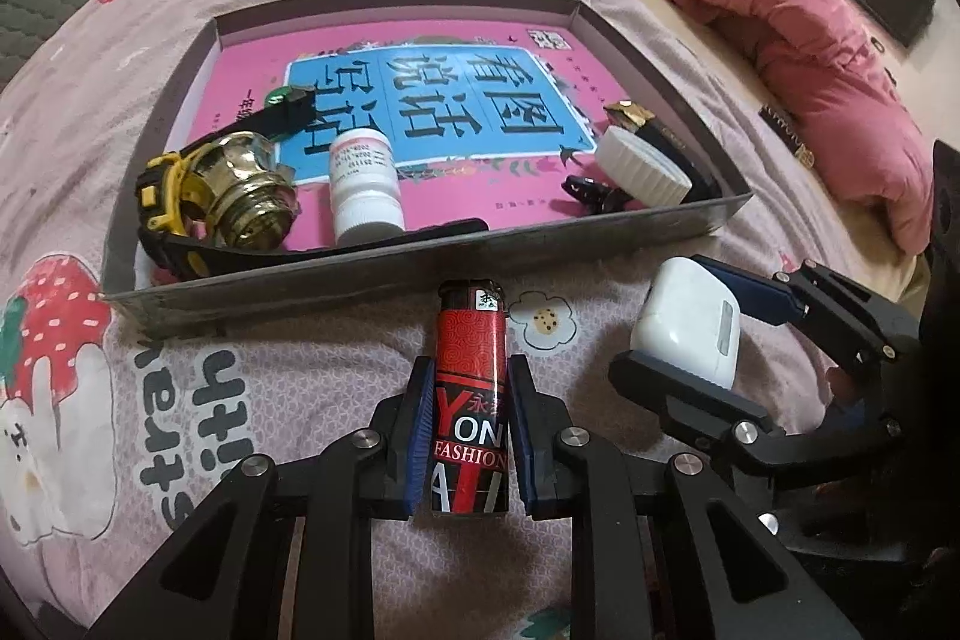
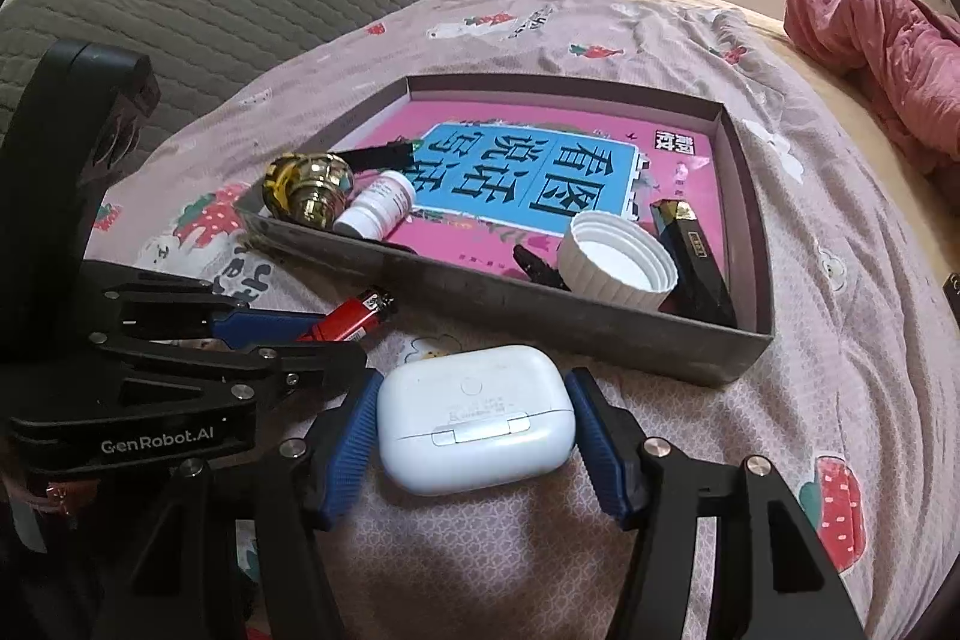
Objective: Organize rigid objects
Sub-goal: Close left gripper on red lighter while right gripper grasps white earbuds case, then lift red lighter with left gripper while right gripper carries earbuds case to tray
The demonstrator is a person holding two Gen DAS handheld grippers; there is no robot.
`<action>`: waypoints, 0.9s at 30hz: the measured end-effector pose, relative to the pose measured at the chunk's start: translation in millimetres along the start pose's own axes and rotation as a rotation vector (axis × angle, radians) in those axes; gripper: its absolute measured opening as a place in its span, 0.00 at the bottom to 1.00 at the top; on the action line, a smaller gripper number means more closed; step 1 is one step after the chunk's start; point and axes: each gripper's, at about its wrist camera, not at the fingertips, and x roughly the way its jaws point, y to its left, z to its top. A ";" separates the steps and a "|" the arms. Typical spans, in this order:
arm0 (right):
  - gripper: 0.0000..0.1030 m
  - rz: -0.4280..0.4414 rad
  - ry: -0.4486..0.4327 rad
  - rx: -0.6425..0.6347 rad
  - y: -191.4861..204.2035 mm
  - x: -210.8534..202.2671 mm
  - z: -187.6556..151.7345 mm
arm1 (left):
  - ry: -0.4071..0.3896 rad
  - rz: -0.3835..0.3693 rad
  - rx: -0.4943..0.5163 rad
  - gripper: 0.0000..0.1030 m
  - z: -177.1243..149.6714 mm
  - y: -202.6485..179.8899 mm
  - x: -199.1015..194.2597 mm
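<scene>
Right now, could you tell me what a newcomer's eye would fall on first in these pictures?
Probably the bright pink book lining the shallow box on the bedspread. In front of the box, the left gripper is shut on a red lighter, and the right gripper holds a white earbud case.

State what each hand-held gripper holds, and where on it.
Left hand-held gripper: red lighter, gripped on its long sides. Right hand-held gripper: white earbud case, clamped across its two ends.

L-wrist: close, angled down at bed | R-wrist: same | shared: tray
</scene>
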 end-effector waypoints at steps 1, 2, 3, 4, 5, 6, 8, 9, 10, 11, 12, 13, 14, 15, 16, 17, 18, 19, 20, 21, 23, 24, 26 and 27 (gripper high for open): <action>0.60 -0.002 -0.009 0.001 0.1 -2.2 0.6 | -0.001 -0.001 -0.001 0.22 0.2 0.9 -1.5; 0.60 -0.003 -0.017 0.003 0.2 -4.6 1.4 | -0.004 -0.001 -0.003 0.22 0.0 1.4 -3.7; 0.60 -0.002 -0.021 0.004 0.1 -5.9 1.6 | -0.008 0.000 -0.005 0.22 -0.4 1.0 -5.8; 0.60 -0.002 -0.029 0.009 0.1 -8.2 2.5 | -0.013 -0.002 -0.005 0.22 -0.5 0.7 -9.0; 0.60 -0.005 -0.035 0.011 -0.1 -10.2 3.0 | -0.019 -0.003 -0.005 0.22 0.4 0.2 -11.2; 0.60 -0.007 -0.043 0.011 0.3 -12.5 3.9 | -0.028 -0.004 -0.003 0.22 1.0 -0.2 -15.1; 0.60 -0.012 -0.057 0.012 0.2 -16.4 5.7 | -0.040 -0.004 0.000 0.22 1.7 -1.3 -20.8; 0.60 -0.013 -0.063 0.013 0.1 -18.0 6.8 | -0.048 -0.005 0.000 0.22 2.5 -1.6 -24.2; 0.60 -0.015 -0.069 0.014 0.1 -19.8 7.9 | -0.053 -0.004 0.000 0.22 3.3 -2.9 -25.7; 0.60 -0.018 -0.076 0.015 0.1 -21.7 8.8 | -0.058 -0.002 0.001 0.22 4.4 -3.1 -27.2; 0.60 -0.019 -0.079 0.016 0.0 -23.1 9.1 | -0.062 -0.001 0.001 0.22 4.9 -3.2 -28.8; 0.60 -0.020 -0.082 0.016 0.0 -23.9 9.6 | -0.067 0.002 0.000 0.22 5.0 -4.2 -30.4; 0.60 -0.024 -0.086 0.017 -0.1 -25.3 10.0 | -0.071 0.003 -0.001 0.22 5.5 -4.5 -31.4; 0.60 -0.026 -0.088 0.017 -0.2 -26.3 10.2 | -0.074 0.004 -0.003 0.22 5.6 -4.4 -32.6; 0.60 -0.028 -0.090 0.020 -0.1 -27.2 10.3 | -0.076 0.007 -0.004 0.22 6.2 -4.7 -33.0; 0.60 -0.031 -0.092 0.022 -0.2 -28.4 10.8 | -0.079 0.008 -0.005 0.22 7.0 -4.9 -33.7; 0.60 -0.035 -0.095 0.021 -0.5 -29.3 10.6 | -0.080 0.008 -0.006 0.22 7.1 -4.9 -34.4; 0.60 -0.038 -0.099 0.023 -0.5 -30.7 11.4 | -0.085 0.010 -0.008 0.22 7.5 -5.1 -35.6; 0.60 -0.040 -0.102 0.025 -1.0 -31.7 12.2 | -0.088 0.011 -0.009 0.22 8.1 -5.1 -36.7; 0.60 -0.046 -0.105 0.027 -0.8 -32.7 13.0 | -0.090 0.010 -0.010 0.22 8.8 -5.6 -37.5; 0.60 -0.048 -0.112 0.028 -1.0 -34.7 14.6 | -0.099 0.015 -0.011 0.22 10.9 -6.8 -40.2; 0.60 -0.055 -0.118 0.026 -0.6 -36.1 15.5 | -0.103 0.016 -0.012 0.22 11.3 -7.7 -41.8; 0.60 -0.067 -0.126 0.016 0.9 -38.4 17.4 | -0.115 0.020 -0.011 0.22 13.9 -9.5 -44.9; 0.60 -0.074 -0.132 0.011 1.4 -39.7 18.6 | -0.119 0.023 -0.009 0.22 15.2 -10.5 -46.1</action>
